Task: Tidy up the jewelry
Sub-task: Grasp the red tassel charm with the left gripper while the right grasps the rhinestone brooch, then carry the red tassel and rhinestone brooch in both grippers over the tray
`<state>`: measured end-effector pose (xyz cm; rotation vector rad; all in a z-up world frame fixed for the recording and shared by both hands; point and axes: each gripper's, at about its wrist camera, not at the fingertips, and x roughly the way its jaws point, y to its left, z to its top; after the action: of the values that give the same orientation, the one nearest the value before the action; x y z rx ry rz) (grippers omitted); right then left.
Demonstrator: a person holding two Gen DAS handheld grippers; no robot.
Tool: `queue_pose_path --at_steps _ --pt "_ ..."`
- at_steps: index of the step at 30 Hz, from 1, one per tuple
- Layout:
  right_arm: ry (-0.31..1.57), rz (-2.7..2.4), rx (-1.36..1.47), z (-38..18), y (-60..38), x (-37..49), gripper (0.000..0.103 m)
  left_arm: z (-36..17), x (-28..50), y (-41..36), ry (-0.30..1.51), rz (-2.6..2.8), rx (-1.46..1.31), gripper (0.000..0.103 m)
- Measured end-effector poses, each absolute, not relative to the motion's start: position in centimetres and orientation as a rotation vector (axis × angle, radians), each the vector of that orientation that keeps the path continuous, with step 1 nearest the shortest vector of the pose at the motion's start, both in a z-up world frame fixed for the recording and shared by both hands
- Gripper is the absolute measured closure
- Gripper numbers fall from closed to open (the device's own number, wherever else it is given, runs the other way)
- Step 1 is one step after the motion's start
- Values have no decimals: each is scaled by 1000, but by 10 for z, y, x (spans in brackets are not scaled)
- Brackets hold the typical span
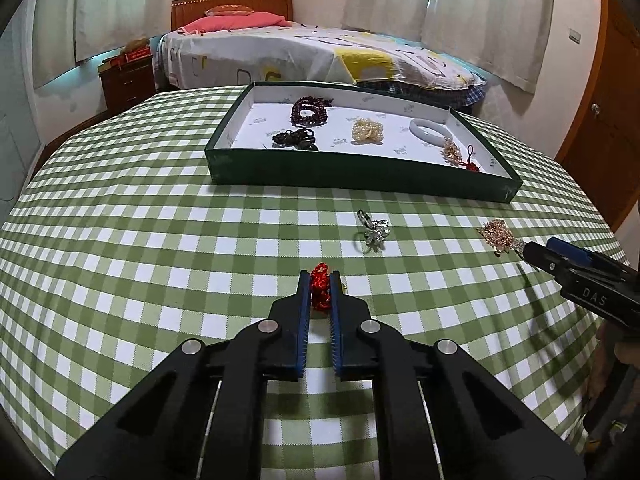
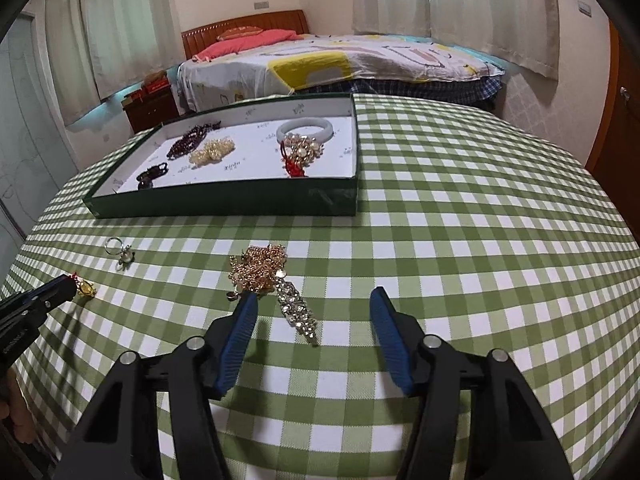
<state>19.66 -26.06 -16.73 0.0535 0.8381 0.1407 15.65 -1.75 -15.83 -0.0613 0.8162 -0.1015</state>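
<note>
Left wrist view, my left gripper (image 1: 320, 286): pinching the red knotted ornament (image 1: 320, 292), lower centre.
Lettering: "DAS" on my right gripper (image 1: 530, 252), right edge.
Right wrist view, my right gripper (image 2: 314, 300): spread, astride the crystal strand (image 2: 298, 310); left pad touches the gold chain heap (image 2: 260, 268).
Tray (image 2: 224, 204): upper left.

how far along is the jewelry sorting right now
Done: about six pieces lie in the green tray. In hand: the left gripper is shut on the red knot charm. Left: the silver ring and gold chain pile, by the open right gripper.
</note>
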Motion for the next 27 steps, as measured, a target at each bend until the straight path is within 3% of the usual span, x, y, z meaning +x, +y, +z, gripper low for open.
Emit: queue_pose_path --at_steps 10,27 --pt "855 151 6 -172 -258 196 82 -160 159 -15 819 -95 -63 94" --pt "826 151 22 -167 -259 184 90 -149 154 -13 786 -92 -58 94"
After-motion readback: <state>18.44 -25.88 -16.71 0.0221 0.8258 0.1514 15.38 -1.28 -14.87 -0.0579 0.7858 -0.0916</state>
